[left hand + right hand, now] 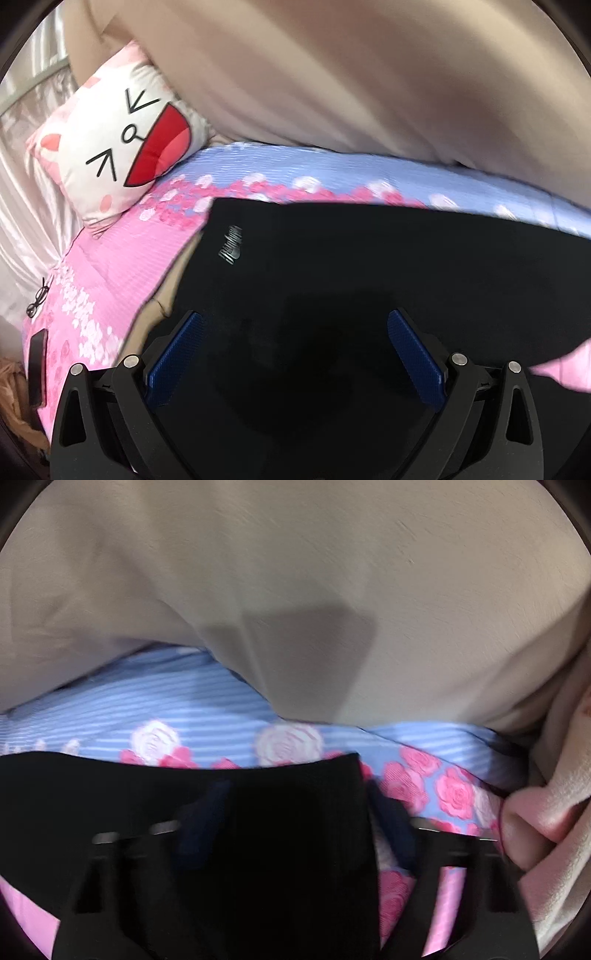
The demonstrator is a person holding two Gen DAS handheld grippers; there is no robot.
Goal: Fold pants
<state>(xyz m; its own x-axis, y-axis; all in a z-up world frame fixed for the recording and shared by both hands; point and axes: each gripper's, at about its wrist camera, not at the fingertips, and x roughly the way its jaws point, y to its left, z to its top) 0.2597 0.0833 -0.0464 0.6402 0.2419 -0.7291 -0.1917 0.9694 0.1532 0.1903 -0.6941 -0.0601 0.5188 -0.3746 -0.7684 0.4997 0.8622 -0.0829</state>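
Black pants [369,266] lie flat on a pink and blue rose-print bedsheet [122,258]. A small grey logo shows near their left edge. My left gripper [295,321] is open just above the pants, blue pads [177,354] spread wide, nothing between them. In the right wrist view the pants [221,794] show their right edge, and the sheet [424,786] lies beyond it. My right gripper [299,797] is blurred and open, straddling that edge, with nothing held.
A white cat-face pillow [122,147] rests at the back left. A beige blanket [369,81] is heaped behind the pants, also in the right wrist view [295,572]. Glasses [38,302] and a dark phone [37,365] lie at the bed's left edge. Pink fleece [546,812] bunches at right.
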